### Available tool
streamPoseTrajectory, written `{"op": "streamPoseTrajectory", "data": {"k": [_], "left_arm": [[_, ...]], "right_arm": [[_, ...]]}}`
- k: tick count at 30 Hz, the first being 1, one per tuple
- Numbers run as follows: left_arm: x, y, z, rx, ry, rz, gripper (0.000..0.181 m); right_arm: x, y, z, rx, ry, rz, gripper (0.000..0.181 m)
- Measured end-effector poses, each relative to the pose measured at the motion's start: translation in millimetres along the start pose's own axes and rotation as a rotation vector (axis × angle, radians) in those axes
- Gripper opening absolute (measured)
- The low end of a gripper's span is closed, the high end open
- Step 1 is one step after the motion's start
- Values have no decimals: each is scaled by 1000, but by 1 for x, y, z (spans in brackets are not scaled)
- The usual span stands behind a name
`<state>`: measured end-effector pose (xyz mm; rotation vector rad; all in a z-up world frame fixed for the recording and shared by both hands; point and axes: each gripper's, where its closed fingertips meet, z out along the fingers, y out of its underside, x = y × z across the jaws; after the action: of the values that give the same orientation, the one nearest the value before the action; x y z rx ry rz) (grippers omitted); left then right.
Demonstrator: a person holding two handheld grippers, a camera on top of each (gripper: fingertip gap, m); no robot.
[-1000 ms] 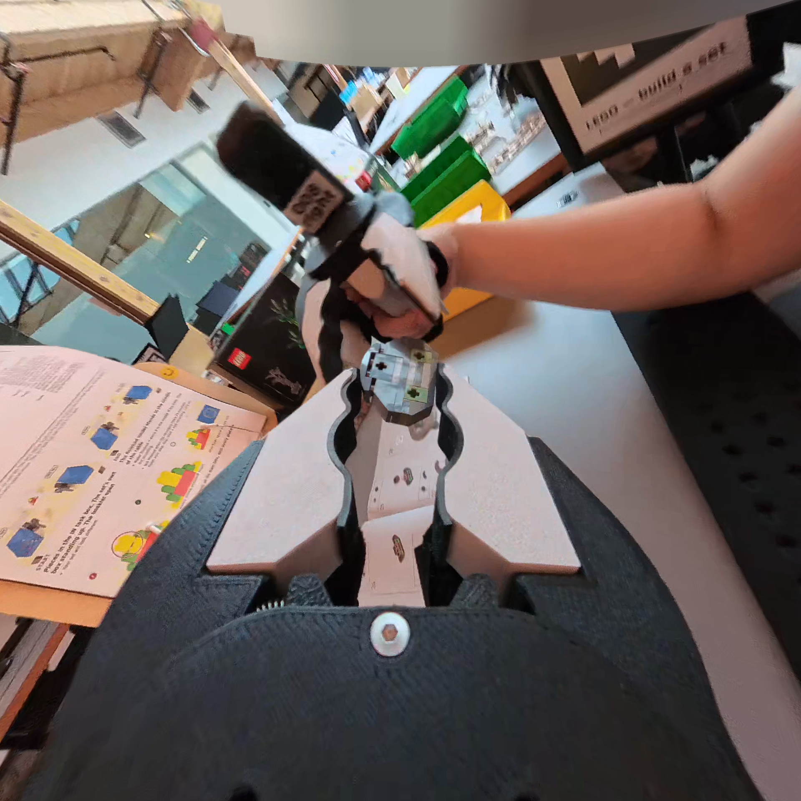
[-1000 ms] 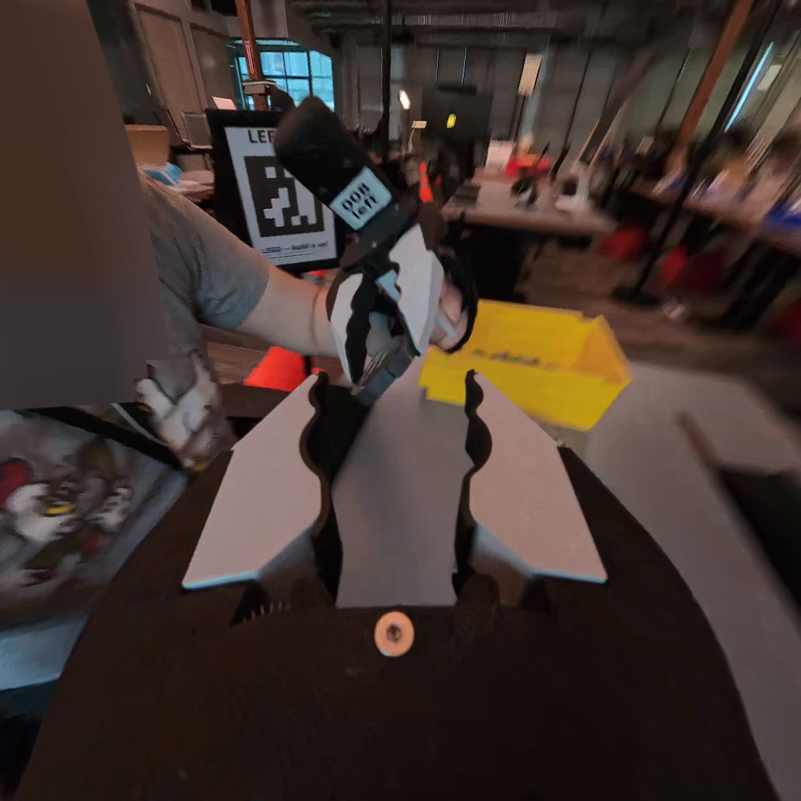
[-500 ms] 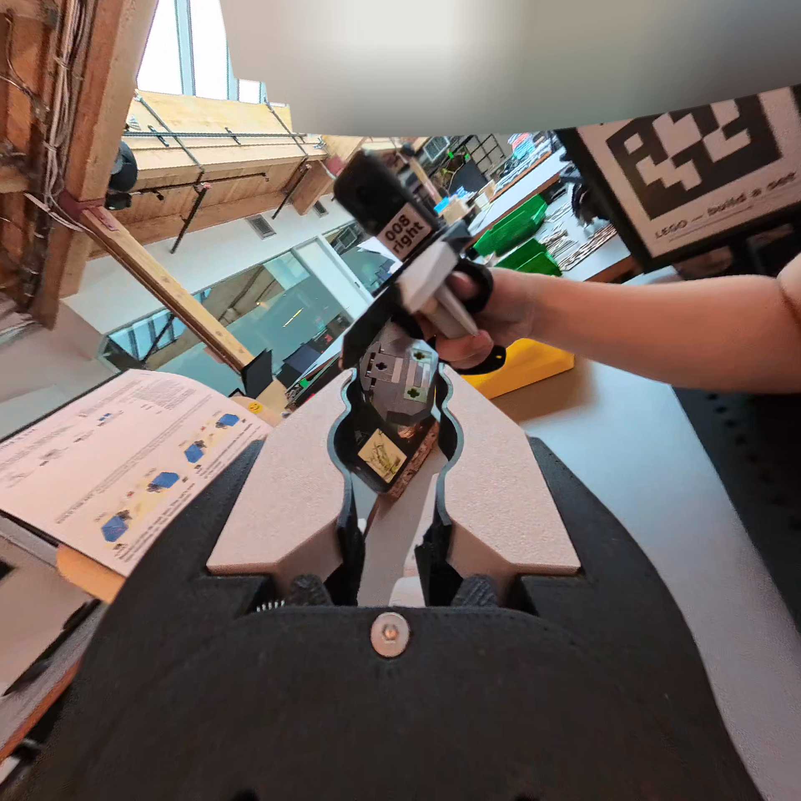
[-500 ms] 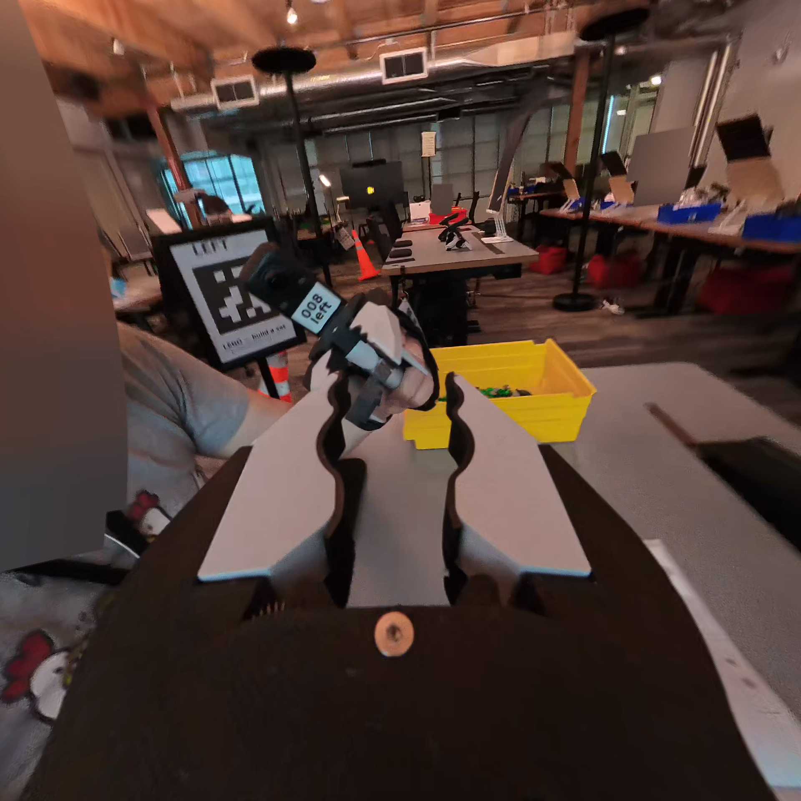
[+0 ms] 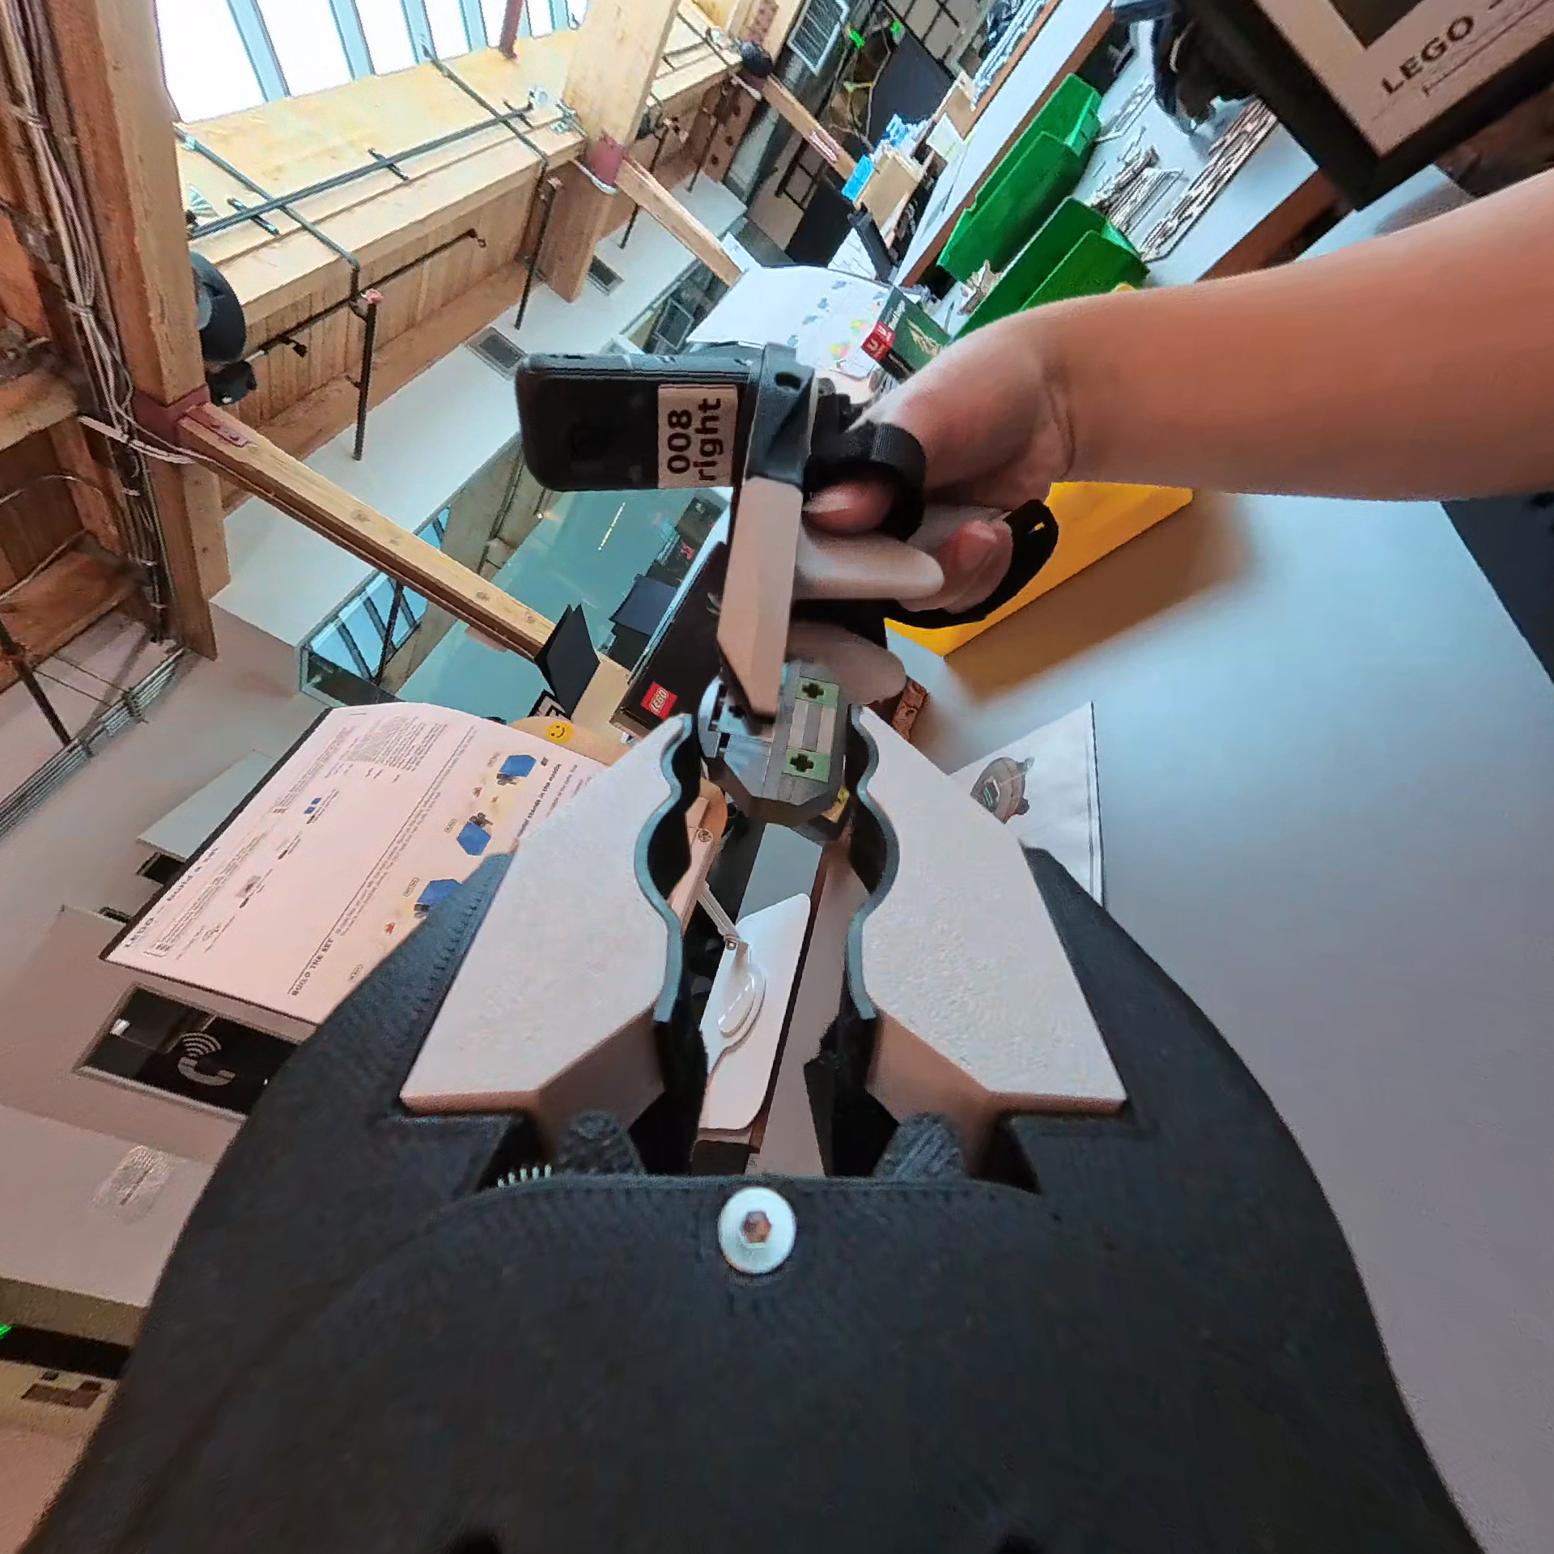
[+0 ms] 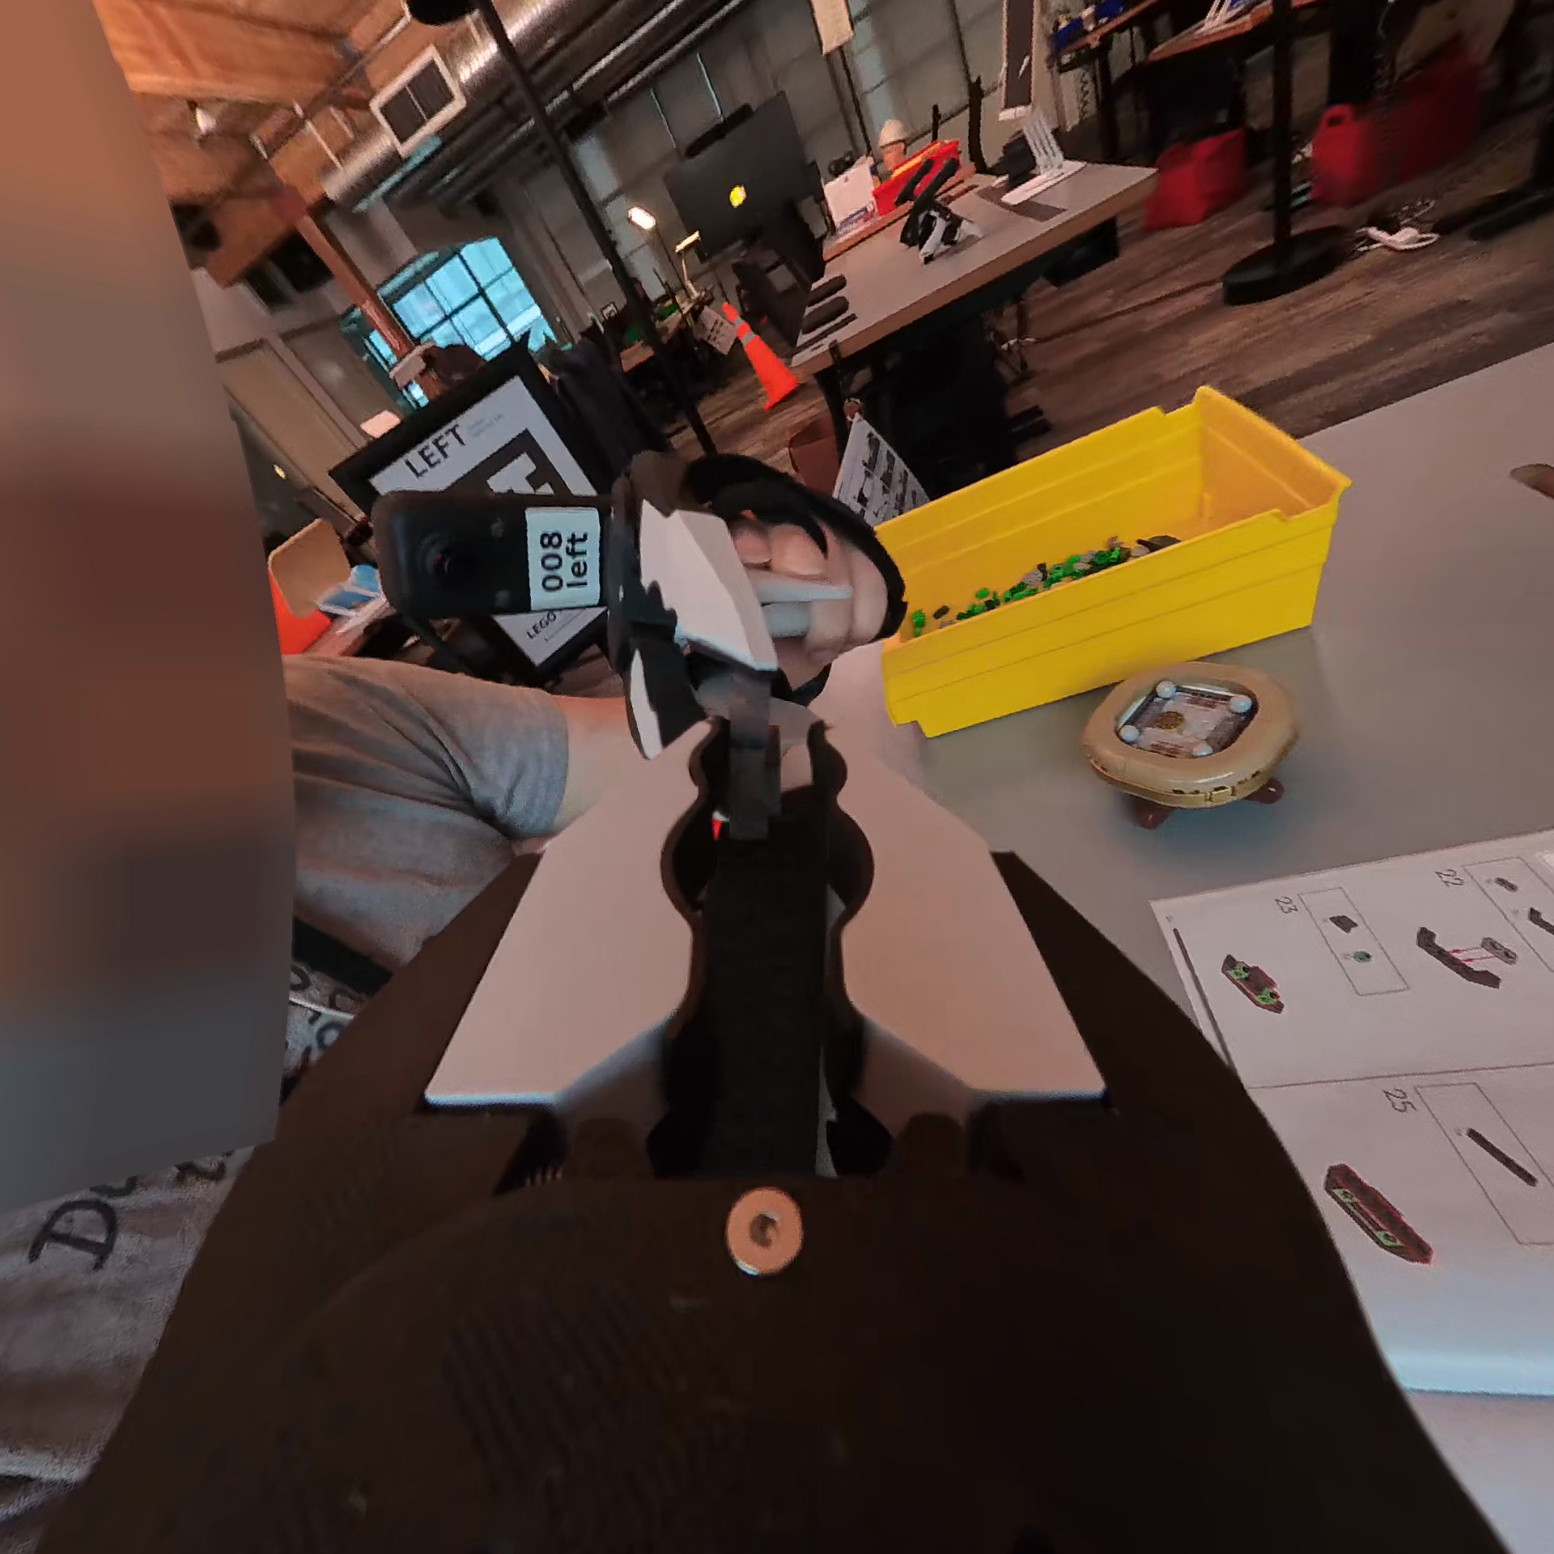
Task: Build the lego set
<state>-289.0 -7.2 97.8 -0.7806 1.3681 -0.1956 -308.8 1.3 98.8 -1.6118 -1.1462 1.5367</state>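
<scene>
My left gripper (image 5: pixel 769 732) is shut on a small grey lego assembly (image 5: pixel 795 748) with two green tiles and holds it in the air above the table. My right gripper (image 5: pixel 751 702) comes down from above, and its fingertips are on the assembly's dark left end. In the right wrist view my right gripper (image 6: pixel 763 740) has its fingers drawn close around a dark part of the assembly (image 6: pixel 748 782). The left gripper (image 6: pixel 723 698) meets it from above. The contact itself is partly hidden by the fingers.
A yellow bin (image 6: pixel 1110 589) with small green and grey pieces stands on the grey table. A round tan lego build (image 6: pixel 1190 744) sits in front of it. An open instruction booklet (image 6: pixel 1387 1093) lies to the right. A printed sheet (image 5: pixel 362 849) and a black box (image 5: pixel 673 673) stand on the left side. Both grippers' tips are close together, under 4 cm apart.
The two grippers came together in the air. My right gripper's fingers narrowed from wide open onto the assembly held by the left gripper. The left gripper tilted and kept its hold.
</scene>
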Motion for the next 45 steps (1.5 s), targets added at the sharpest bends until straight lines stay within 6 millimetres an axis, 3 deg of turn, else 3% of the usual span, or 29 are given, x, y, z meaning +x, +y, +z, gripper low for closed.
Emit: {"op": "streamPoseTrajectory", "data": {"k": [7, 10, 11, 13, 15, 17, 19, 26, 40, 45], "left_arm": [[5, 0, 1, -7, 24, -1, 33], [6, 0, 1, -7, 32, -21, 32], [6, 0, 0, -2, 31, -27, 32], [5, 0, -1, -1, 26, -27, 32], [6, 1, 0, -4, 25, -24, 32], [7, 1, 1, -7, 30, -23, 32], [8, 3, 2, -17, 33, -17, 32], [10, 6, 3, -25, 49, -20, 32], [14, 3, 3, -17, 73, -25, 31], [16, 6, 4, -31, 78, -22, 32]], "right_arm": [[-3, 13, -5, -90, 2, -95, 24], [3, 12, -10, -88, 92, -315, 45], [9, 11, -12, -84, 135, -334, 39], [2, 8, -13, -57, 44, -164, 24], [-5, -3, -12, 23, -69, -2, 24], [0, -2, -10, 23, -81, 45, 25], [7, 2, -7, 4, -45, 35, 26], [1, 6, -5, -30, -35, -1, 7], [-1, 3, -4, -9, -70, 47, 6], [1, 6, -5, -28, -41, -10, 6]]}}
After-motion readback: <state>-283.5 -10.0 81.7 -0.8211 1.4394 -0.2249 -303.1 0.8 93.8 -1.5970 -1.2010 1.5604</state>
